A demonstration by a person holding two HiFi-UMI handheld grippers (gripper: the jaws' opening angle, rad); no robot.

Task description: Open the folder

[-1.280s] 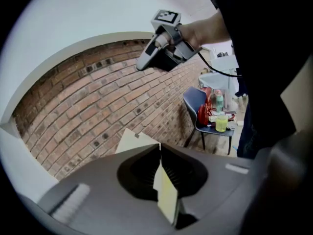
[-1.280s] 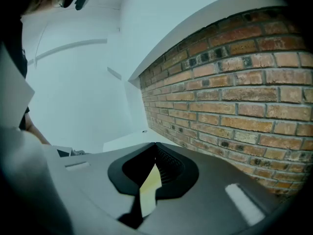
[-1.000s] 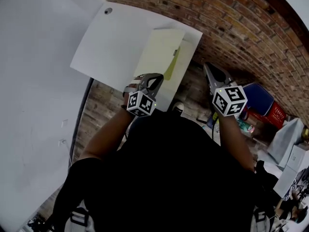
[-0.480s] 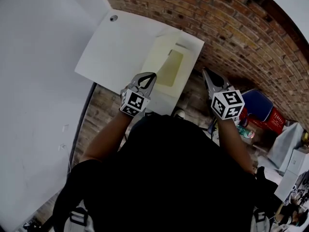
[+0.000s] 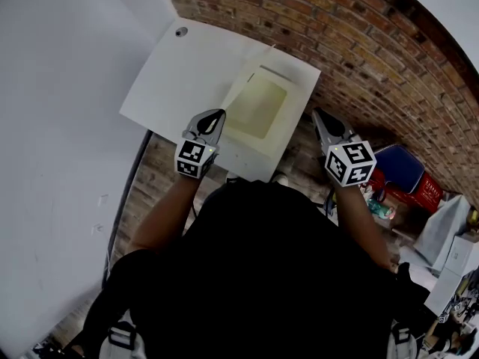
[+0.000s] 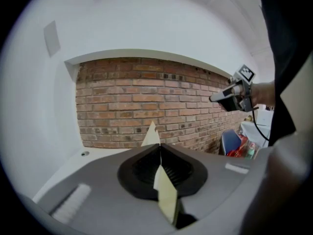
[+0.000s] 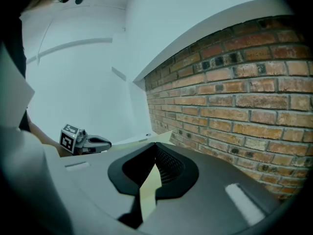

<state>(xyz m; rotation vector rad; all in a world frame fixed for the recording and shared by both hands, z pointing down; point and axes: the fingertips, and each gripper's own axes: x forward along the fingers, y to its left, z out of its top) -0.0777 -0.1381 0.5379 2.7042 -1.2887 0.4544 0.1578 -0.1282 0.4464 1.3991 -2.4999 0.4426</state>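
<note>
At the folder's [image 5: 257, 109] left edge, the left claw [image 6: 159, 148] is pinching shut. Its jaws are pressing together on the pale yellow cover [image 6: 151, 134], which is running through the slot between them. One corner of the cover is poking up past the tips against the brick wall [image 6: 146, 97]. Seen from the head view, this claw is reaching in over the near edge of the counter [image 5: 172, 73], with its tips at the folder's left side.

The folder is lying on the right part of the white counter. It is showing cream around a greener inner panel, and its far edge is sitting near the wall.

Off to the right, the right claw [image 7: 155, 146] is hovering just beside the counter's right edge, apart from the folder, with brick below it in the head view. Its jaws are meeting at the tips. A pale strip [image 7: 146, 195] is showing in the hollow behind them, and I cannot tell what it is or whether it is being gripped.

Each claw is showing in the other's view, its marker cube toward the person's hand.

Farther out, a small round hole [image 5: 181, 31] is sitting at the counter's far left corner, and a white wall [image 5: 60, 126] is closing off the left side. A blue thing [image 5: 400, 152] and a red box [image 5: 428, 174] are lying low at the right, well apart from the counter.
</note>
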